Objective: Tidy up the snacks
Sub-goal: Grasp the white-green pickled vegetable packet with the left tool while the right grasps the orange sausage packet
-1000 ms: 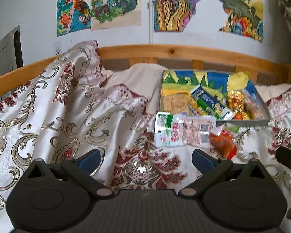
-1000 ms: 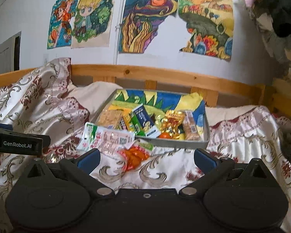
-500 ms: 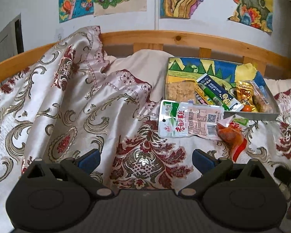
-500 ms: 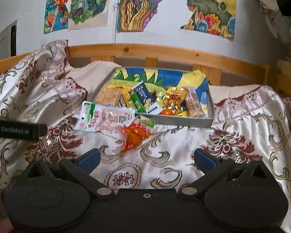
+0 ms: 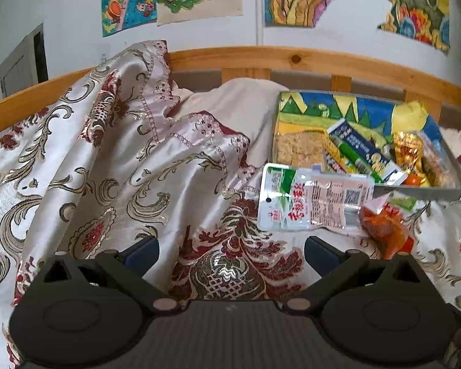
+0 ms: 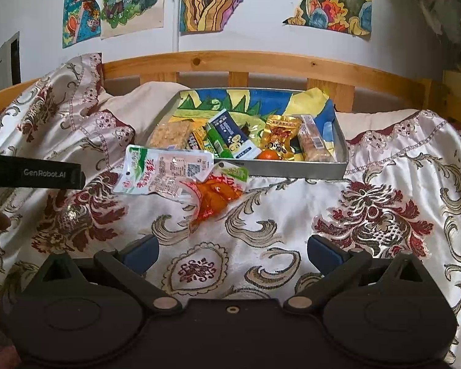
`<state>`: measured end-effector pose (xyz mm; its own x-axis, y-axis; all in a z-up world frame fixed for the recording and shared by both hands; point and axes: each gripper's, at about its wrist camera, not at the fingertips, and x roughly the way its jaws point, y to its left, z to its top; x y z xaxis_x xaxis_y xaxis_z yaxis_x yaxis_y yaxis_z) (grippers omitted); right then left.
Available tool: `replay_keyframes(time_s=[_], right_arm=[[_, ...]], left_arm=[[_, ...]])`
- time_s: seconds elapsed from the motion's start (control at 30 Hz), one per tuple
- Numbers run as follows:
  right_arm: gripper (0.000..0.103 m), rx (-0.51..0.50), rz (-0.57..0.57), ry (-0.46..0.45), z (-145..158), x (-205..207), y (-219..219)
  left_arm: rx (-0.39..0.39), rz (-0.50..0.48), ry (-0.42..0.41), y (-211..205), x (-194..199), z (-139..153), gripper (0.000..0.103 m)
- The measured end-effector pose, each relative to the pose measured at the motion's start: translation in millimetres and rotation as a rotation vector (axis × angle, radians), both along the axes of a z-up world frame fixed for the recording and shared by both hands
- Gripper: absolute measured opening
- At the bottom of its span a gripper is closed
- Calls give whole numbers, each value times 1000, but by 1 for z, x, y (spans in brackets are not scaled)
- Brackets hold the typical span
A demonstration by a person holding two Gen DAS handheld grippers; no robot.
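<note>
Grippers over a bed: left gripper (image 5: 230, 253) and right gripper (image 6: 232, 253) both hover with jaws spread wide, holding nothing. Ahead and right of the left gripper, a white-and-green snack packet (image 5: 315, 198) lies flat on the patterned bedspread (image 5: 132, 166), overlapping an orange snack pouch (image 5: 385, 229) just beside it. Beyond both, a grey tray (image 6: 295, 169) (lined with a colourful drawing) holds several snacks, among them a blue-and-white packet (image 6: 232, 136) and a gold packet (image 6: 279, 136). Wooden bed rail (image 6: 261, 64) runs behind the tray.
</note>
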<state>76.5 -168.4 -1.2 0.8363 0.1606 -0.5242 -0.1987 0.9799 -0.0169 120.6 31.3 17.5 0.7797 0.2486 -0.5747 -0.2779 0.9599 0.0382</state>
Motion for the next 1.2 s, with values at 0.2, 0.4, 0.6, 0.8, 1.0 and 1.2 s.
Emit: replay_keyframes(time_s=[0.2,0.4,0.6,0.8,1.0,1.2], right_arm=[[102,-16,-26,3,-9,3,-1],[102,-30,-46,-5,-10,8,-2],[102,-53,-27,-30,-3,26,10],[102,-70,8,-10,-11,35,26],[102,-199,20,7,-23,75,58],[92,-195,28,30,-34,111,68]], left_arm=[[-10,6,-12,3,5,-2,102],[-32,8,-33,8,13,-2,103],[-89,-1,-52,26,34,7,102],[-112,2,-47,33,36,2,103],[-127,-42,-59,37,49,-3,102],[-196,-113,-75,47,67,-9,102]])
